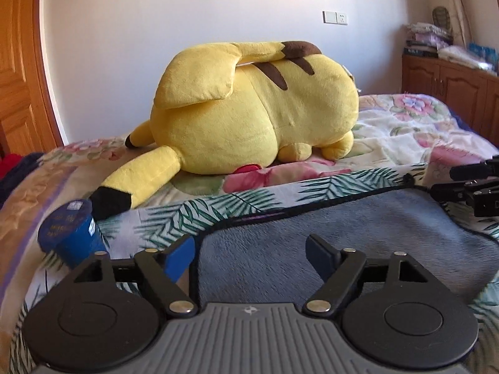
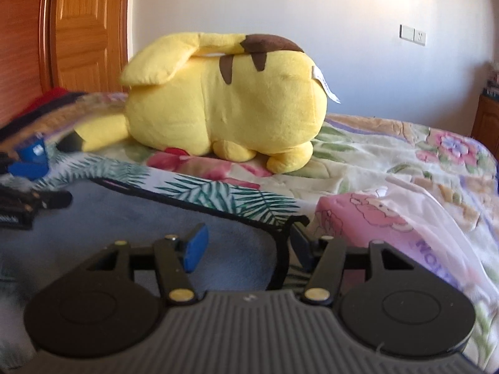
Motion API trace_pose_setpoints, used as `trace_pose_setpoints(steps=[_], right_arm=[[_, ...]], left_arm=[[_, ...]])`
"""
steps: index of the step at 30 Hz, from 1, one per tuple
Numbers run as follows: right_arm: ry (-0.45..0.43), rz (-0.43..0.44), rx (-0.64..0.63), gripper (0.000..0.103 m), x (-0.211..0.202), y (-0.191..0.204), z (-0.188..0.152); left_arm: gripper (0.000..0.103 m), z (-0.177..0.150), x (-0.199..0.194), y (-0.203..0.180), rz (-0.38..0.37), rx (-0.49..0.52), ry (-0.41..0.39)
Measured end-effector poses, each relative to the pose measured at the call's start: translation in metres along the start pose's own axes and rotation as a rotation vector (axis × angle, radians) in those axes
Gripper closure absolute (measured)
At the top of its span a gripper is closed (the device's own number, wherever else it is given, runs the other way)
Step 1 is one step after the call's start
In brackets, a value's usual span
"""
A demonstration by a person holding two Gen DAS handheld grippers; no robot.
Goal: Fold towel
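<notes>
Blue-padded fingers (image 1: 184,257) of the left gripper (image 1: 251,255) stand wide apart, holding nothing, straddling the left edge of the grey-blue plush towel with dark binding (image 1: 343,233). Right gripper (image 2: 246,244) likewise gapes empty over the towel's right corner; contact with the cloth cannot be judged. Towel lies flat on the floral and palm-leaf bedspread (image 1: 389,131), before a yellow plush Pikachu (image 1: 249,112). Blue cylindrical container (image 1: 73,233) lies left, partly hidden.

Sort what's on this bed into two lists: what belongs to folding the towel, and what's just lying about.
For the job:
grey-blue towel
left gripper, open
right gripper, open

Lying about:
yellow plush toy
blue cylindrical container
palm-leaf cloth
floral bedspread
pink printed bag
</notes>
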State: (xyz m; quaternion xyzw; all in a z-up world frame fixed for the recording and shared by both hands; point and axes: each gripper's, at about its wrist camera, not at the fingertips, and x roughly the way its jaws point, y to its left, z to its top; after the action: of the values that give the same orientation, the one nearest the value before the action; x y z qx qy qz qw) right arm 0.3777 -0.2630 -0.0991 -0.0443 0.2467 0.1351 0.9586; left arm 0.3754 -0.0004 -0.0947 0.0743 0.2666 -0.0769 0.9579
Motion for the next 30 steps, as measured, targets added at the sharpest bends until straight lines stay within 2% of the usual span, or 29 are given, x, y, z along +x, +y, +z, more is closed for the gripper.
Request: trace_pose_setpoints(steps=[5, 19, 30], right_arm=[[-0.002, 0.022, 0.048, 0.044, -0.032, 0.003, 0.002], [-0.041, 0.004, 0.046, 0.044, -0.125, 0.012, 0.025], [-0.076, -0.005, 0.070, 0.044, -0.187, 0.023, 0.026]], left_arm=[[0.039, 0.000, -0.028, -0.008, -0.005, 0.007, 0.003], [0.034, 0.025, -0.118, -0.025, -0.016, 0.010, -0.021], [0.028, 0.032, -0.182, -0.037, -0.016, 0.004, -0.035]])
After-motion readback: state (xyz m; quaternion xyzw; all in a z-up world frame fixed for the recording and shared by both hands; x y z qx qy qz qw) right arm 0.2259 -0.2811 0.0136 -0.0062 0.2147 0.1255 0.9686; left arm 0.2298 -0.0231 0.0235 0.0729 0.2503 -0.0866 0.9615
